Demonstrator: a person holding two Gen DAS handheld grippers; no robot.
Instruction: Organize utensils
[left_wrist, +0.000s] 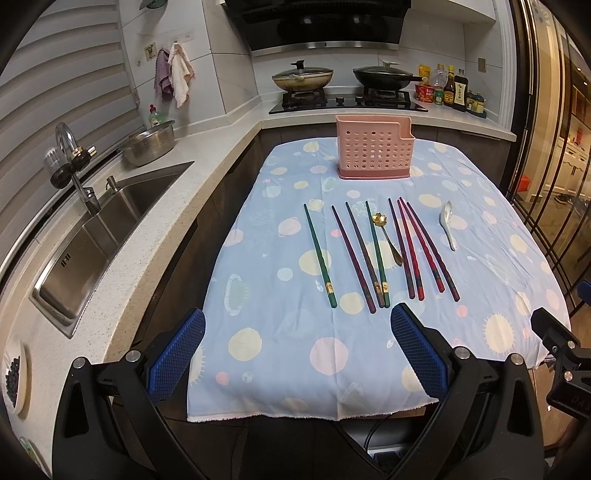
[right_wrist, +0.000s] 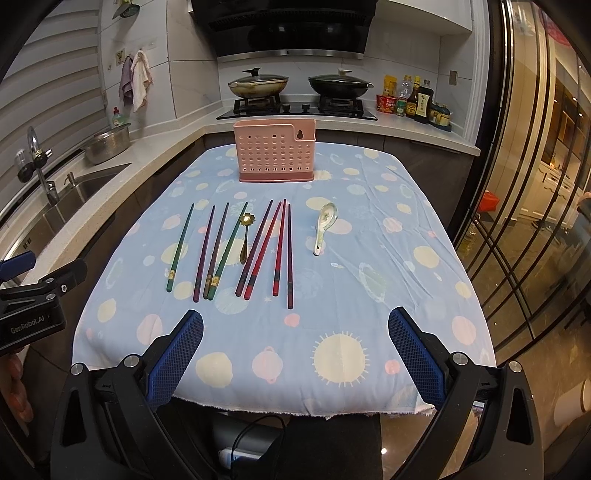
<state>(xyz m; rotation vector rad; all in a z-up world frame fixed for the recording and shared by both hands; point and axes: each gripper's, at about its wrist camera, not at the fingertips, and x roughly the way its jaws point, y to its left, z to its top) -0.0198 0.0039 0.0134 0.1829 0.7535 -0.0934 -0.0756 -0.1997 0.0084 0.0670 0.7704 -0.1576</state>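
A pink perforated utensil holder (left_wrist: 373, 151) (right_wrist: 275, 153) stands at the far end of a table under a blue dotted cloth (left_wrist: 280, 332) (right_wrist: 332, 295). Several chopsticks lie side by side mid-table: green ones (left_wrist: 319, 254) (right_wrist: 180, 247), dark purple ones (left_wrist: 352, 254) (right_wrist: 204, 254) and red ones (left_wrist: 421, 247) (right_wrist: 280, 247). A gold flower spoon (left_wrist: 388, 236) (right_wrist: 244, 236) lies among them. A white ceramic spoon (left_wrist: 448, 225) (right_wrist: 324, 227) lies to their right. My left gripper (left_wrist: 297, 325) and right gripper (right_wrist: 295, 325) are both open and empty, near the table's front edge.
A sink (left_wrist: 99, 240) and steel bowl (left_wrist: 147, 142) are on the counter at left. The stove with two lidded pans (left_wrist: 343, 77) and sauce bottles (left_wrist: 450, 88) is behind the table. Glass doors (right_wrist: 535, 184) stand at right.
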